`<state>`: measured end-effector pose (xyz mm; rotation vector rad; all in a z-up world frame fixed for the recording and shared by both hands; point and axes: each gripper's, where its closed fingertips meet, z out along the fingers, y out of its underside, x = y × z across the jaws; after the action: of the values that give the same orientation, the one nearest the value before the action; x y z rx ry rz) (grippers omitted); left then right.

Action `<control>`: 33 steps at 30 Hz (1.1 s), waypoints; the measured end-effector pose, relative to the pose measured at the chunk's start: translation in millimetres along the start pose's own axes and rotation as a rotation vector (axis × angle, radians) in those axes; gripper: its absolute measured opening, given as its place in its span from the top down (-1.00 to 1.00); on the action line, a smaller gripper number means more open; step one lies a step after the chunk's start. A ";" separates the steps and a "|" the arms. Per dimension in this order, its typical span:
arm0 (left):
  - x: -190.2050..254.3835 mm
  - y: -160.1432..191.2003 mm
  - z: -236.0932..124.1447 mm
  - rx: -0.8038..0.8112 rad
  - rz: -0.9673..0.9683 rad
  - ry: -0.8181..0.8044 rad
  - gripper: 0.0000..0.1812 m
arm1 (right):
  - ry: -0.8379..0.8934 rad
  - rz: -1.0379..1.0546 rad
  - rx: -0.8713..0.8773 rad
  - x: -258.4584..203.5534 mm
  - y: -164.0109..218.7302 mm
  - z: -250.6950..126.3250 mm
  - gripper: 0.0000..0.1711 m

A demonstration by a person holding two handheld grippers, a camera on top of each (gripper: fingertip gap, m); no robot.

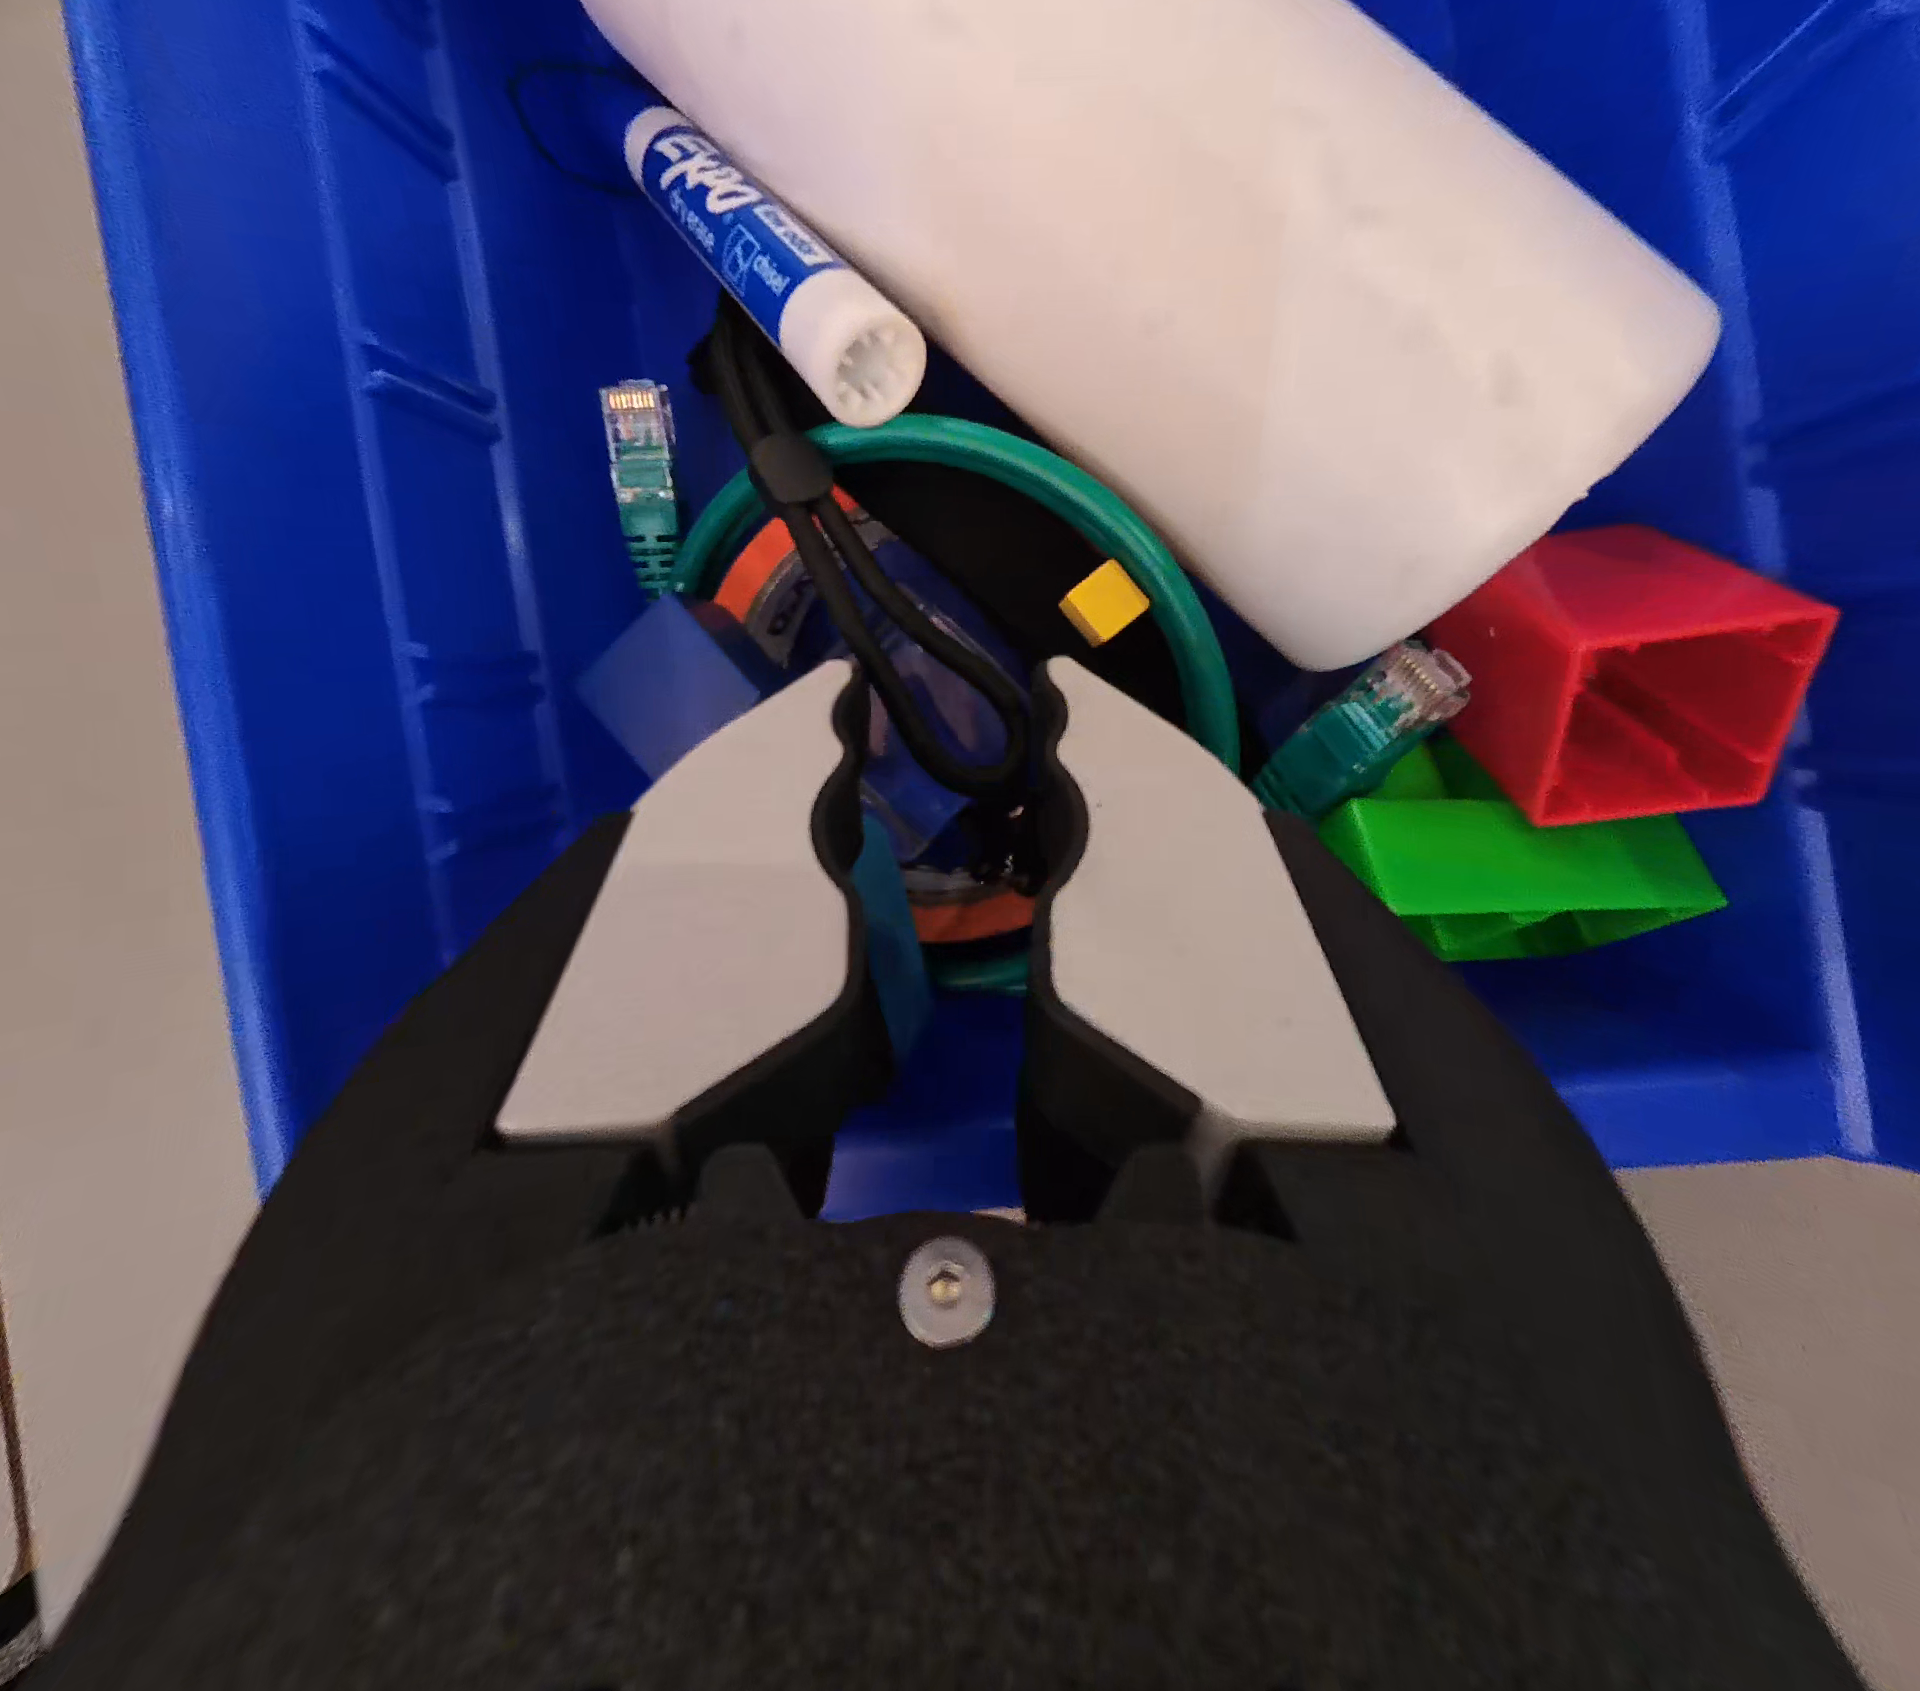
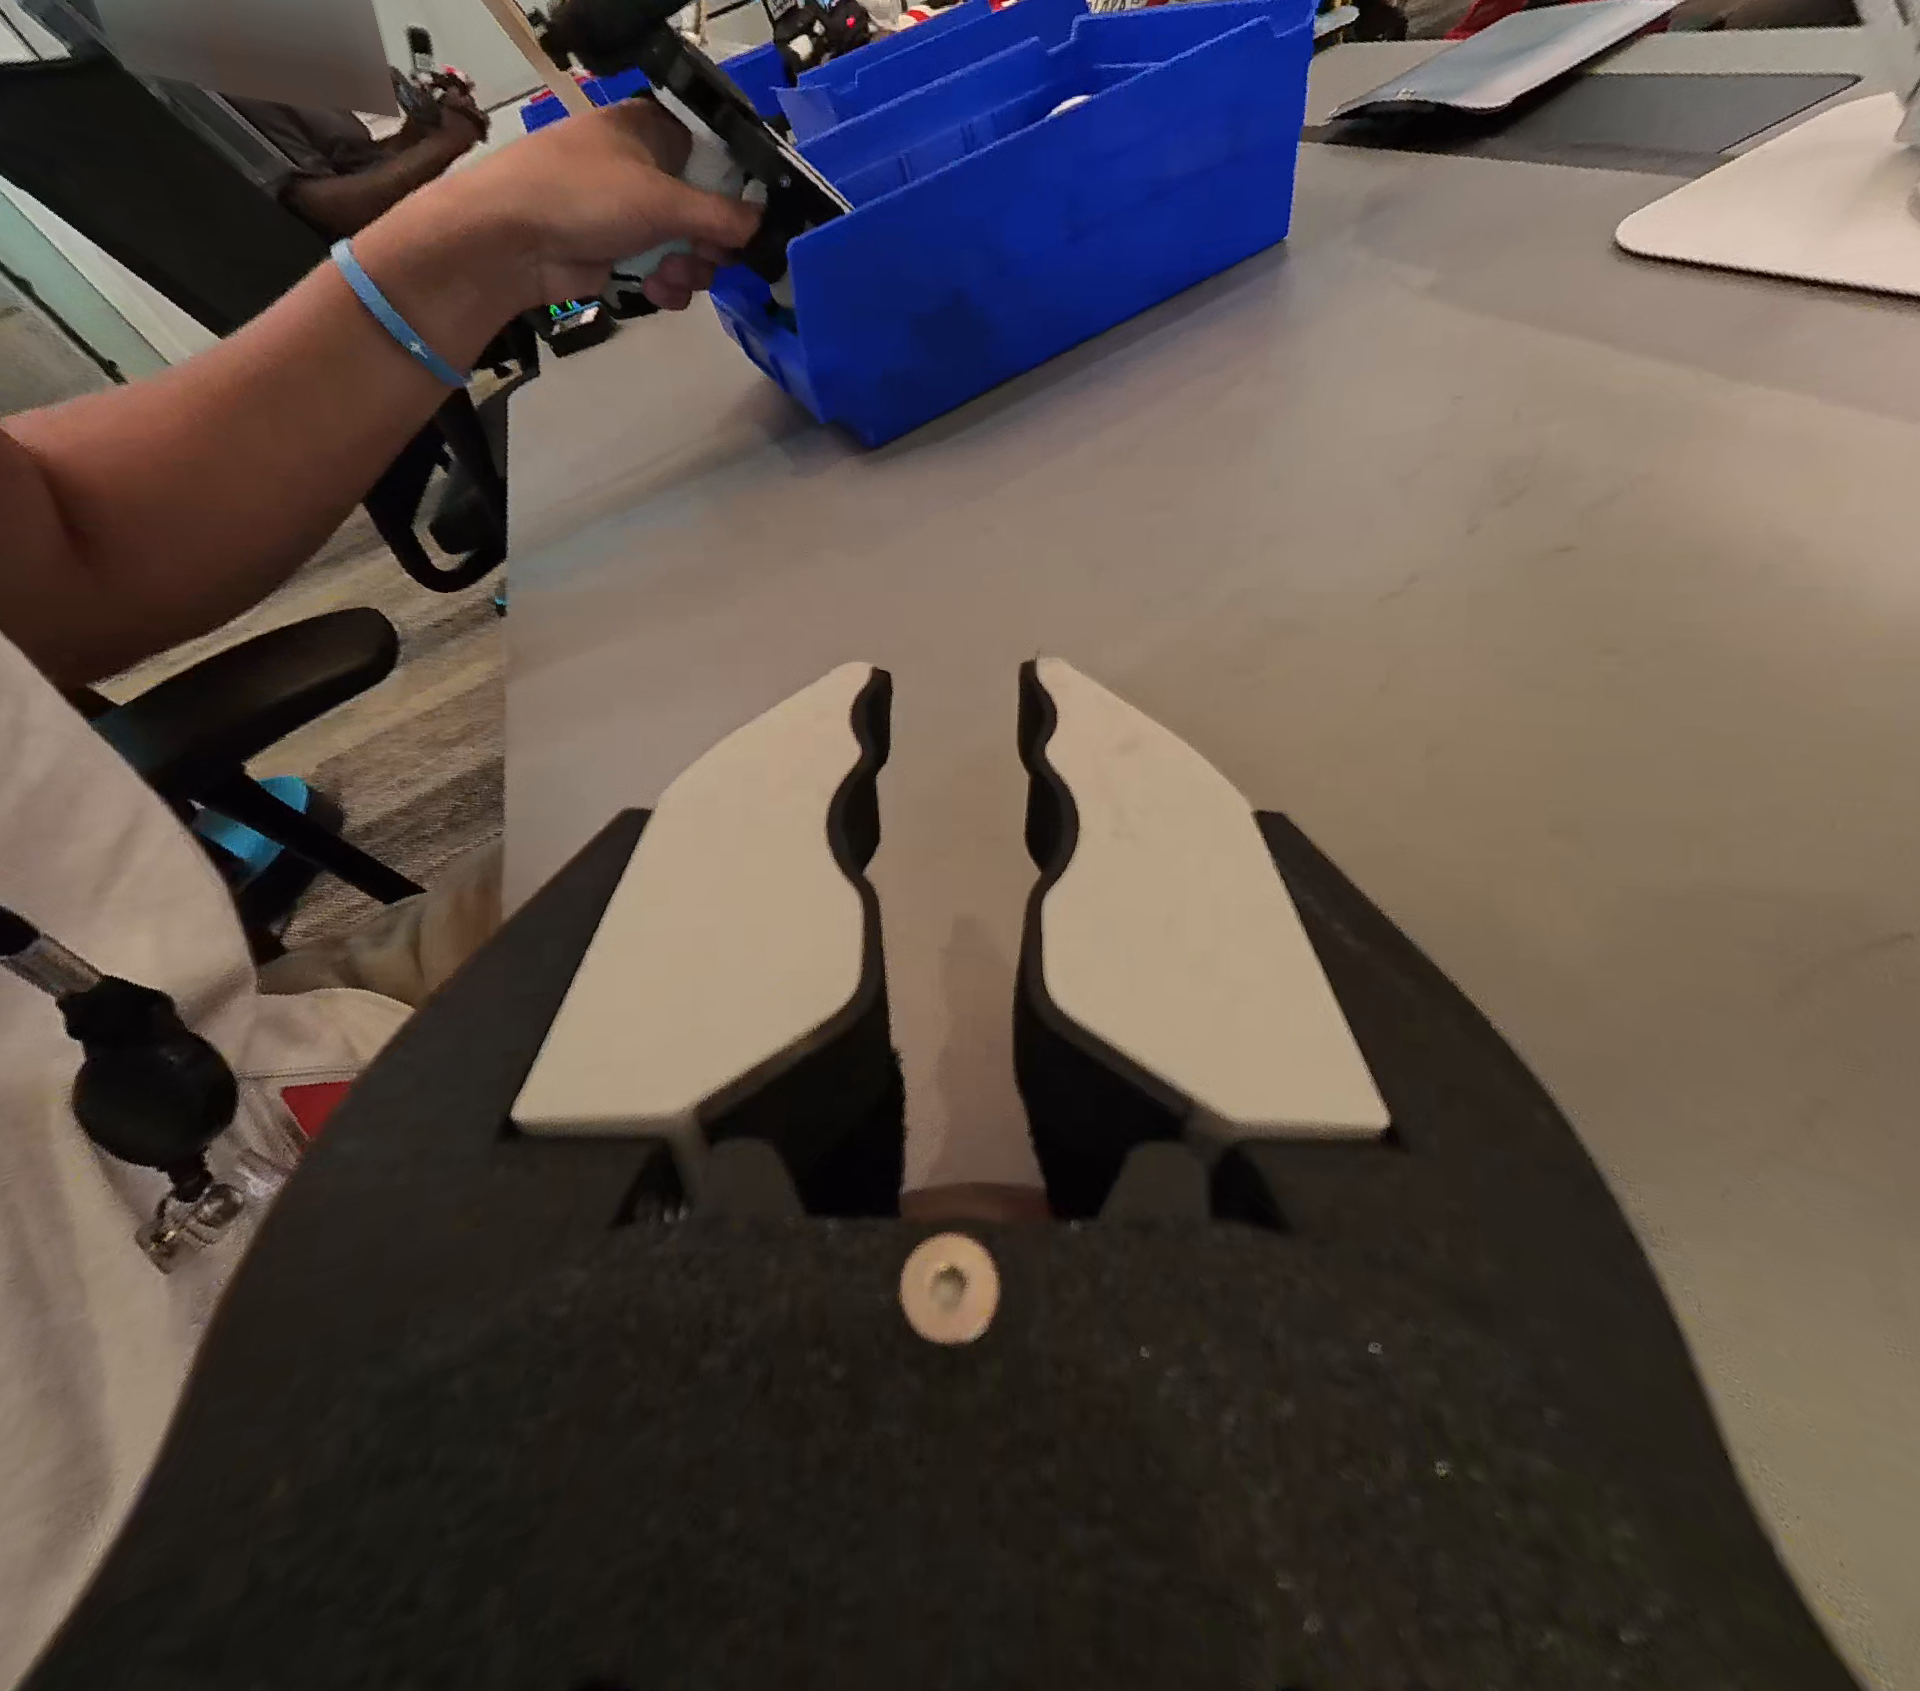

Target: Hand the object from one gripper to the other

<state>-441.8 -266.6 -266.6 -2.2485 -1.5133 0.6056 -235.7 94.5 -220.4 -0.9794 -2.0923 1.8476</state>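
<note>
Left tool (image 1: 945, 685): reaches down into a blue bin (image 1: 312, 498); fingers parted by a narrow gap, not clamped on anything. The loop of a black cord (image 1: 935, 706) lies between the fingertips, over a clear-wrapped orange roll (image 1: 758, 592); whether the fingers touch the cord cannot be told.

Bin contents, left wrist view:
- white bottle (image 1: 1039, 166), large, lying slanted across the upper part
- white marker with a blue label (image 1: 769, 259), just beside the bottle, its open end toward the camera
- green network cable (image 1: 1174, 581), coiled around the roll, one clear plug (image 1: 636, 436) standing at left, another (image 1: 1403, 696) at right under the bottle's base
- small yellow block (image 1: 1103, 611) on a black surface inside the coil
- blue block (image 1: 665, 685), near the left finger
- red hollow box (image 1: 1642, 675), right corner, resting on a green hollow piece (image 1: 1507, 872)

Right tool (image 2: 956, 675): hovers over the grey bench (image 2: 1455, 550), fingers apart, nothing between them, well apart from the bin (image 2: 1039, 259).

Right wrist view also shows a hand (image 2: 582, 197) with a light blue wristband (image 2: 390, 311), holding the left tool at the bin's near end. A white stand (image 2: 1787, 218) sits at the bench's right edge.
</note>
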 end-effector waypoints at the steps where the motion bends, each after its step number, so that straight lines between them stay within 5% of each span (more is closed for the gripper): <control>1: 0.0 -0.2 -0.1 0.003 -0.003 -0.002 0.69 | -0.009 0.013 0.004 -1.1 -0.3 0.1 0.73; 4: 4.5 -2.1 -2.2 0.027 0.003 0.014 0.93 | -0.018 0.036 0.015 -2.9 -2.1 -1.1 0.73; 12: -18.3 -8.8 -26.3 0.143 0.049 -0.141 0.95 | 0.033 0.003 0.024 -1.7 -4.3 -10.4 0.74; 26: 7.9 -67.1 -164.5 0.533 0.166 -0.267 0.96 | 0.045 -0.115 -0.001 -26.3 -7.1 -7.5 0.75; 33: 69.0 -127.3 -235.7 0.664 0.234 -0.072 0.96 | 0.060 -0.454 0.013 -43.1 -85.5 10.7 0.67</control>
<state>-391.2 -170.4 -12.2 -1.8899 -0.8866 1.0803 -238.4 60.0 -130.5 -0.4907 -2.0491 1.5761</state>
